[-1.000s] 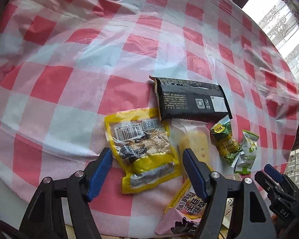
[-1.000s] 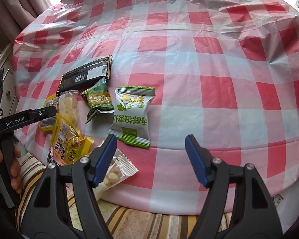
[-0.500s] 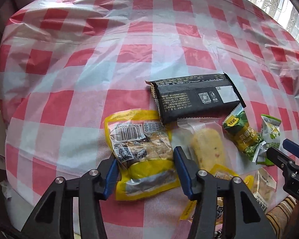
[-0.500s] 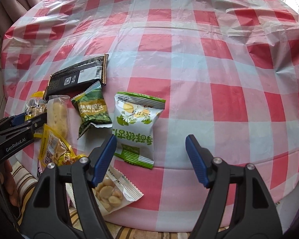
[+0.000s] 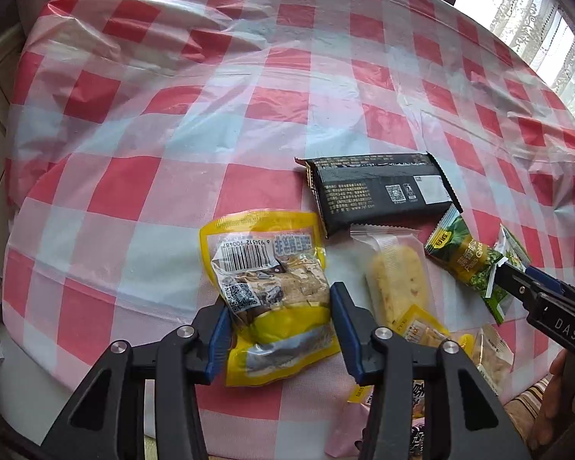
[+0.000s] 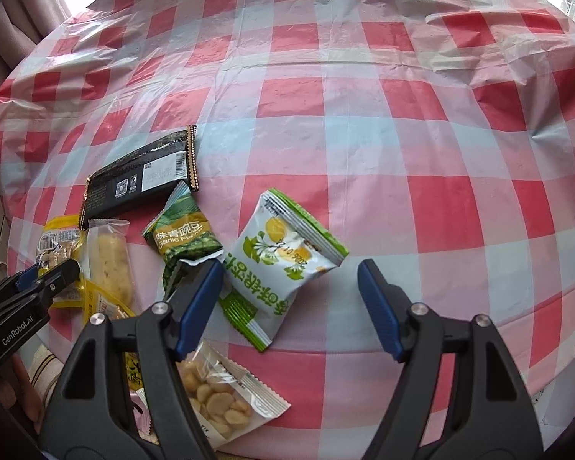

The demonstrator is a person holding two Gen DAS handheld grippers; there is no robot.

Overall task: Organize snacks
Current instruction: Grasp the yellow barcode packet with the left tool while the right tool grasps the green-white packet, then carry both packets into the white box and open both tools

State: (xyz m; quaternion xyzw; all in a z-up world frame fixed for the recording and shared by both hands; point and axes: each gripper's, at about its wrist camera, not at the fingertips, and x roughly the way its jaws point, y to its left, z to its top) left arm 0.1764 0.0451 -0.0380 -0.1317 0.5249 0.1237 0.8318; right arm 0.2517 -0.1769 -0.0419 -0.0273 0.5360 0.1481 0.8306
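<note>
Closing its jaws around the yellow snack pouch, our left gripper has the pouch's lower half between its blue pads; whether they already press it we cannot quite tell. We see a barcode label and a clear window. Our right gripper hovers wide beside the green-and-white packet on the checked tablecloth.
</note>
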